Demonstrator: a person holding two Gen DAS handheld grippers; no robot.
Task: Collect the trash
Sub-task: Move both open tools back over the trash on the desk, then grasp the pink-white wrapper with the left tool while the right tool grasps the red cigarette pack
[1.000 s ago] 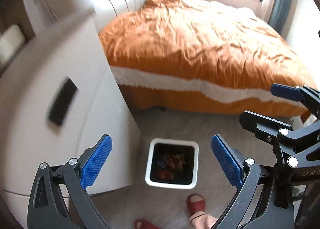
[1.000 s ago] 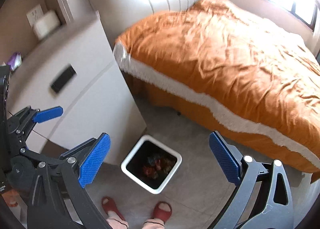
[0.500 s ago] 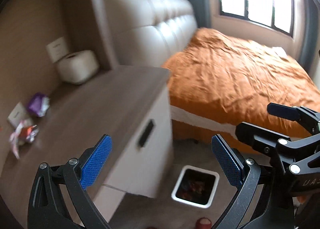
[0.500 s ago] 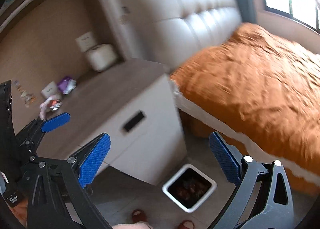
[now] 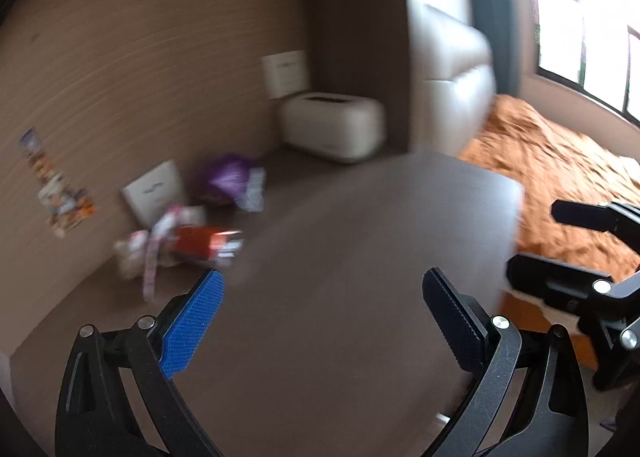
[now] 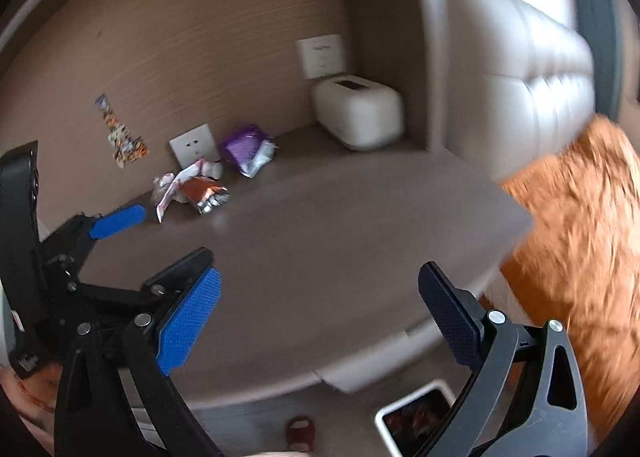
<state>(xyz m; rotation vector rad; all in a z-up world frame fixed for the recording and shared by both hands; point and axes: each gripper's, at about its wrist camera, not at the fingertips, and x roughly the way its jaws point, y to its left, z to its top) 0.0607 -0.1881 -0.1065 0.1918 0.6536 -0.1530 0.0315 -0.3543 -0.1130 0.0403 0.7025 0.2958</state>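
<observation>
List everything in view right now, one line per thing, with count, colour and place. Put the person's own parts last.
nightstand top: 1, grey-brown, centre.
purple wrapper: 1, purple with white, back of the top, near the wall.
orange wrapper: 1, orange and silver, left of the purple one.
pink-white wrapper: 1, crumpled, touching the orange wrapper's left side.
wall socket: 1, white, behind the wrappers.
sticker: 1, multicoloured, on the wall, left.
tissue box: 1, cream, back corner.
switch plate: 1, white, above the tissue box.
headboard: 1, cream, right.
bedspread: 1, orange, right.
trash bin: 1, white, floor below the nightstand, holding trash.
slipper: 1, red, bottom edge.
left hand-held gripper: 1, black, blue pads, open.
right hand-held gripper: 1, black, blue pads, open.
</observation>
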